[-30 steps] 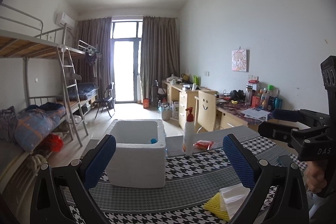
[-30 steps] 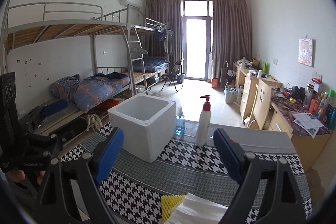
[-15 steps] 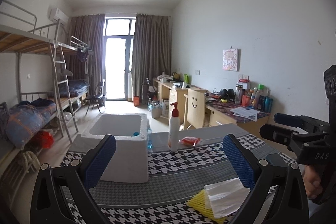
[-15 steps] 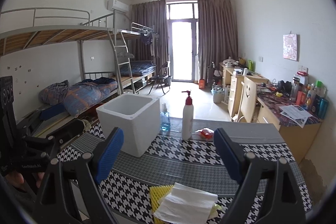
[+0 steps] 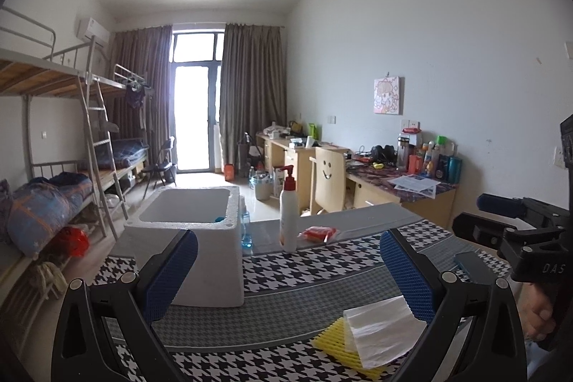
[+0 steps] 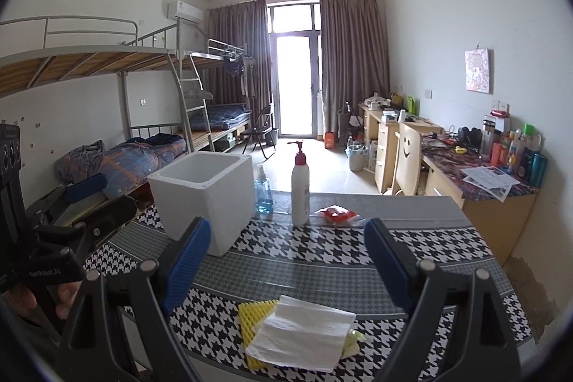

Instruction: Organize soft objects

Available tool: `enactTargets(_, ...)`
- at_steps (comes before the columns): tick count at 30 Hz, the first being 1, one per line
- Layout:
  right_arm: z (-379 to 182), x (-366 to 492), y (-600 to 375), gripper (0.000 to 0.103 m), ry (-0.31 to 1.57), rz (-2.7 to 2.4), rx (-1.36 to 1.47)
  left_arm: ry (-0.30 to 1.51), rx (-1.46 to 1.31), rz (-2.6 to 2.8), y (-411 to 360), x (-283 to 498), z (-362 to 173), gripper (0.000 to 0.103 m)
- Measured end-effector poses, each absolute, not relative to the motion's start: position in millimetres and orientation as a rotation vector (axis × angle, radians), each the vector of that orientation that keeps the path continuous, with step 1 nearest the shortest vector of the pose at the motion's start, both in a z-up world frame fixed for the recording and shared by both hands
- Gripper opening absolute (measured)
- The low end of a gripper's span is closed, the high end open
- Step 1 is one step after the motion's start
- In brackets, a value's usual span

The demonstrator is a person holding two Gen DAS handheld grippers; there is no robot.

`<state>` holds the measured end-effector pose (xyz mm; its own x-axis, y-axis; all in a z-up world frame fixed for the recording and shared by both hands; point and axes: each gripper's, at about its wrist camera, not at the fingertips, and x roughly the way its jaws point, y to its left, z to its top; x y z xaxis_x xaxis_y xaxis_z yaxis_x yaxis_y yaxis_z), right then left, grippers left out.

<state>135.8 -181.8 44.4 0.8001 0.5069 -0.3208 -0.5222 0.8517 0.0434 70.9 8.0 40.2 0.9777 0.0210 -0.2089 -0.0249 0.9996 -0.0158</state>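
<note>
1. Both claws, right claw and left claw, are wide and empty; keep them so.
2. The white sheet lies on the yellow sponge, near edge of the worktop.
3. Lower your right claw, pinch only the sheet, and carry it to the white box far left.

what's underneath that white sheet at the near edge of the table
A yellow ribbed foam pad lies under the white sheet, poking out at its left and lower right. How far it runs beneath, or whether anything else is there, is covered.

bunk beds, curtained balcony door, desks
</note>
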Motion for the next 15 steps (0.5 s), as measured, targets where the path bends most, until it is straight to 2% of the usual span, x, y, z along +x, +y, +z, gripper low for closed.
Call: enactTargets(15,7.4,134.0,-194.1,0.090,0.368,0.471,-0.052,0.229,-0.022,0.000,0.2,71.9,18.1,0.102)
